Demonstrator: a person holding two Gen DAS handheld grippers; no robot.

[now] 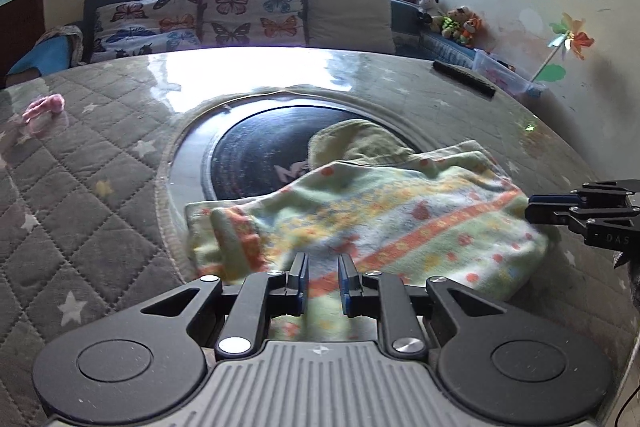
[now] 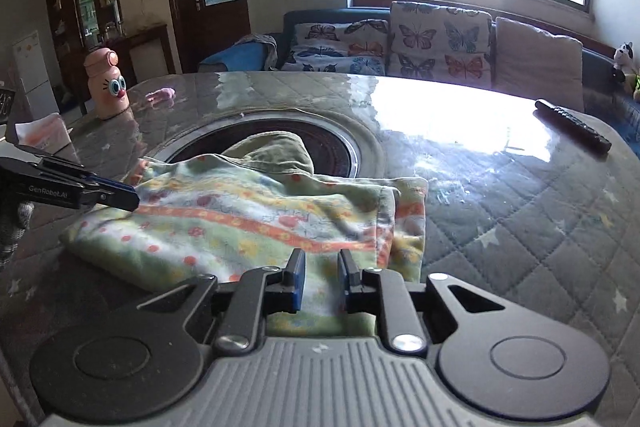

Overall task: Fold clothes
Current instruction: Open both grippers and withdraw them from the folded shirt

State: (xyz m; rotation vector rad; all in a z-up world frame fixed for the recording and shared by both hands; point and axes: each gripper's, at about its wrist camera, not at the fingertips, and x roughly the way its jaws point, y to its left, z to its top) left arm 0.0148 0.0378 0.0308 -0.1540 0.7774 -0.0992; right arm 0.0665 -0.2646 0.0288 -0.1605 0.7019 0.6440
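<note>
Striped garment [image 1: 360, 215] between both tools' parted fingers; left tool [image 1: 323, 277]; right tool [image 2: 322, 277]

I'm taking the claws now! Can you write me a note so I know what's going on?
Left claw: open, at the edge of the floral fleece garment, fabric between its fingers.
Right claw: open, the same at the opposite edge.
Garment: lies on the quilted table, partly over the round black centre plate.
Done: it looks folded over once.
Left: probably smooth it and finish folding.
</note>
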